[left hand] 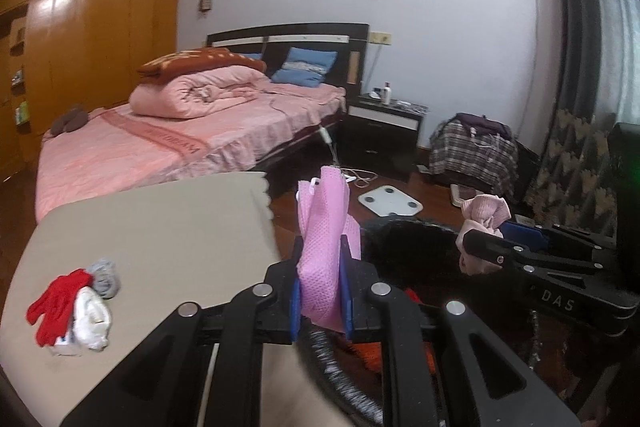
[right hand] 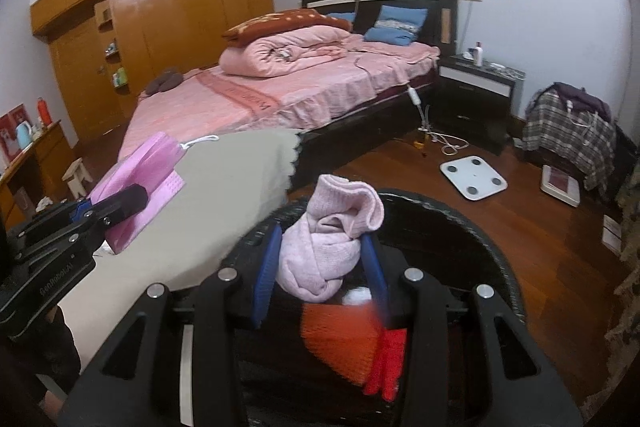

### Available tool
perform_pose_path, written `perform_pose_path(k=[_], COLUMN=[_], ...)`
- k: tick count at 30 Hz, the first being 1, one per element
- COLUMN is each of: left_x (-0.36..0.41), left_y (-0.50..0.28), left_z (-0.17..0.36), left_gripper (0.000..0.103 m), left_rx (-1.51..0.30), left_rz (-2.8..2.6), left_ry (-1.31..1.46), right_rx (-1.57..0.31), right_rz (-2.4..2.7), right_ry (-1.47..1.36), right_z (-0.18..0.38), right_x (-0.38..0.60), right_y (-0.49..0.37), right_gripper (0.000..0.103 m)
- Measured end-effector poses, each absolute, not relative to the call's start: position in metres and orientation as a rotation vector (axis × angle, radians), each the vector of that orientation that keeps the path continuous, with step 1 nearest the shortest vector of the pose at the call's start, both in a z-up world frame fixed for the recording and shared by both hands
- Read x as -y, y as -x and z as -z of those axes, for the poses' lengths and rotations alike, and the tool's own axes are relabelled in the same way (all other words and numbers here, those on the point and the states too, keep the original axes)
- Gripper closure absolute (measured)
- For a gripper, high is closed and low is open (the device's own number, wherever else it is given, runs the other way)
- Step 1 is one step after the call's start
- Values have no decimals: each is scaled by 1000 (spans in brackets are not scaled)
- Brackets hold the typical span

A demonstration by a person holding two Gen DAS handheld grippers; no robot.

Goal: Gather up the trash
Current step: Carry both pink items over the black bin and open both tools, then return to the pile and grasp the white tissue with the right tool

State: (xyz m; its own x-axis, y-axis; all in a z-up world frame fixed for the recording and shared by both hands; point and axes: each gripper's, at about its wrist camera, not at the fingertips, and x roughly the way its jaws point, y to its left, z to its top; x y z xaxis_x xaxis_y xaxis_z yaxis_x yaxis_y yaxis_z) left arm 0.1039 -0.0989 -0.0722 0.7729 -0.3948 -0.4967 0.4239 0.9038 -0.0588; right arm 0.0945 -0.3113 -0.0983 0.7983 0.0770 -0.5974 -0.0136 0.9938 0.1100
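Observation:
My left gripper (left hand: 322, 259) is shut on a pink mesh cloth (left hand: 324, 227) that stands up between its blue pads, at the edge of the beige table (left hand: 160, 227). My right gripper (right hand: 322, 243) is shut on a rolled pale pink sock (right hand: 320, 259) and hangs over a black basket (right hand: 460, 227). Inside the basket lie an orange mesh piece (right hand: 340, 343) and a red item (right hand: 388, 359). A red glove (left hand: 56, 307), a grey sock (left hand: 106, 275) and a white sock (left hand: 94, 319) lie in a pile on the table. The right wrist view shows the left gripper (right hand: 128, 203) with its pink mesh cloth (right hand: 140, 171).
A bed (right hand: 280, 95) with pink bedding stands behind the table. On the wooden floor are a white bathroom scale (right hand: 474, 177) and cables. A dark nightstand (right hand: 476, 95), a chair draped in plaid cloth (right hand: 568, 131) and a wooden wardrobe (right hand: 160, 15) line the walls.

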Motion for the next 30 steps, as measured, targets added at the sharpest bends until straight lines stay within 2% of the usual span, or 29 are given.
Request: perform_pose_path(k=[7, 9, 10, 11, 12, 14, 16, 19, 21, 30], left_x=[140, 147, 152, 154, 155, 156, 154, 144, 133, 54], left_y=[-113, -116, -118, -118, -118, -119, -117, -114, -113, -106], left_z=[82, 85, 87, 88, 88, 88, 88, 83, 79, 70], left_gripper=[87, 79, 70, 53, 47, 46, 42, 32, 25, 19], left_rx=[-540, -547, -555, -555, -552, -553, -548, -529, -506, -489], left_rz=[510, 531, 536, 540, 548, 553, 543, 520, 492, 314], left_ry=[-92, -91, -95, -94, -88, -90, -94, -93, -97, -58], right_rx=[-664, -667, -671, -671, -667, -664, -654, -641, -635, -623], right_rz=[22, 46, 63, 81, 94, 116, 140, 137, 127, 2], right_ry=[-108, -106, -107, -108, -110, -111, -112, -128, -135, -119], right_z=[111, 115, 116, 118, 119, 120, 120, 117, 114, 101], right_x=[340, 348, 352, 356, 359, 365, 369, 368, 363, 306], right_y=[-88, -86, -85, -84, -82, -78, -73, -69, -68, -84], right_gripper=[62, 60, 49, 44, 37, 30, 15, 8, 7, 7])
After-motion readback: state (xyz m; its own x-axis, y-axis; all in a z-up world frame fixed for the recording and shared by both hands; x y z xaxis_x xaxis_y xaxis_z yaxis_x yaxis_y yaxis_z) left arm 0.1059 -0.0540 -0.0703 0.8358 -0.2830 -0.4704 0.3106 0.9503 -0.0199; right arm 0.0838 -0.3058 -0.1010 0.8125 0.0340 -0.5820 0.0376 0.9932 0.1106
